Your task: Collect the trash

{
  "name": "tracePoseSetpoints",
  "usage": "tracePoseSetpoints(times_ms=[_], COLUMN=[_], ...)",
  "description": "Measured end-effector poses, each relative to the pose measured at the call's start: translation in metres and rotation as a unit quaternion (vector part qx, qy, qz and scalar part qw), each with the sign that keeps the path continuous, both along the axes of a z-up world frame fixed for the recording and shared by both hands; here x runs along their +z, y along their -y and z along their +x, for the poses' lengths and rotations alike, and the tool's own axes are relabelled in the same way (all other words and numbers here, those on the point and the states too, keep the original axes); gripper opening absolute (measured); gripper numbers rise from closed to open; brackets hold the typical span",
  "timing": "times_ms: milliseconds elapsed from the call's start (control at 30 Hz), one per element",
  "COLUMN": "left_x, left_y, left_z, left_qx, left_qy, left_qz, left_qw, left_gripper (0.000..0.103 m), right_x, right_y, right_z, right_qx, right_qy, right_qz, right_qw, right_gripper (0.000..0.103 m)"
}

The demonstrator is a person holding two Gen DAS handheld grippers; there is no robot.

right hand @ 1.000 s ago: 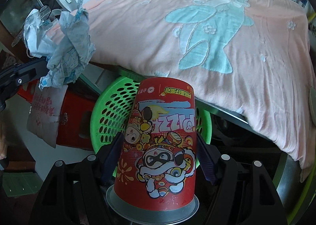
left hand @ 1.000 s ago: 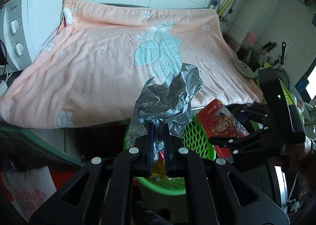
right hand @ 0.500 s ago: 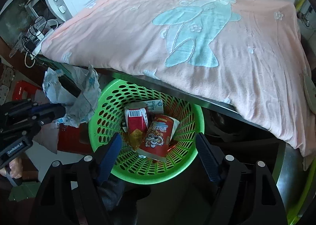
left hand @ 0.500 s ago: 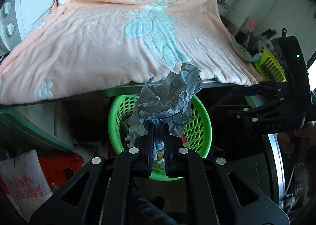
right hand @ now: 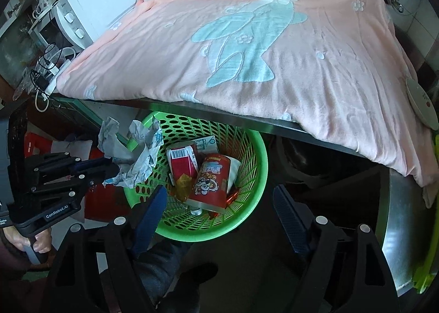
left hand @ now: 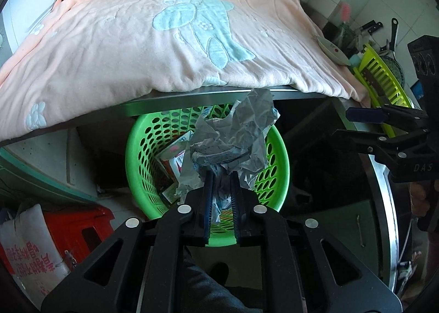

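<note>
Left hand-held gripper point(left hand: 221, 175), black with blue ribbed pads, hangs over the round green plastic basket point(left hand: 277, 175) with its jaws drawn narrow around the lower folds of a crumpled wad of grey-white paper point(left hand: 233, 140); the jaws have just been opening a little, and the paper is between them, its creased, angular bulk standing up above the fingertips and over the basket's mouth. Seen from the right wrist view, the same left hand-held gripper point(right hand: 109, 168) carries the crumpled wad of grey-white paper point(right hand: 137, 153) at the basket's left rim. Right hand-held gripper point(right hand: 219, 211) has its blue-padded jaws standing well apart with nothing between them; they too have just been opening. It hangs above the near side of the round green plastic basket point(right hand: 255, 175), whose walls are perforated with rows of oval holes. Inside lie a red printed paper cup point(right hand: 208, 184) with cartoon figures, tipped on its side, a red carton with a white barcode label point(right hand: 182, 164) beside it and touching it, and some smaller wrappers underneath. The basket sits on the floor partly under the edge of a steel-edged desk point(right hand: 247, 118), which is covered by a soft, fleecy peach-pink blanket point(right hand: 329, 66) with a pale blue cartoon figure and small white flowers. A white boxy appliance with round knobs point(right hand: 93, 8) stands at the blanket's far left corner.
</note>
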State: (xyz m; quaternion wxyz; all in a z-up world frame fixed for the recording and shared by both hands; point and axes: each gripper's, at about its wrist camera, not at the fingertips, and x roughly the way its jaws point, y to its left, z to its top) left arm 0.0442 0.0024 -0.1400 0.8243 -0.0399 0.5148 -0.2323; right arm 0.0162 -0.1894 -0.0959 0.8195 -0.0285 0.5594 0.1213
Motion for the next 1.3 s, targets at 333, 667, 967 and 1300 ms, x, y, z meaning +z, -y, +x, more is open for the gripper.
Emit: tracePoseSetpoints(times_ms=[333, 667, 967, 1300], left_x=[0.012, 0.040, 0.080, 0.113], left_y=[0.001, -0.011, -0.021, -0.028], left_z=[-0.004, -0.007, -0.010, -0.015], left_qx=[0.015, 0.037, 0.067, 0.102], left_qy=[0.016, 0.052, 0.116, 0.192], left_qz=[0.002, 0.000, 0.028, 0.087], left_qw=[0.9998, 0.9980, 0.9907, 0.9723], left_gripper=[0.049, 0.061, 0.083, 0.093], right_x=[-0.001, 0.013, 0.036, 0.049], right_y=[0.005, 0.005, 0.004, 0.001], right_z=[-0.013, -0.028, -0.033, -0.036], right_qx=[-0.013, -0.027, -0.043, -0.053], right_qy=[0.021, 0.060, 0.106, 0.135], right_qz=[0.010, 0.020, 0.018, 0.020], right_qw=[1.000, 0.998, 0.993, 0.989], right_gripper=[0.077, 0.087, 0.090, 0.091])
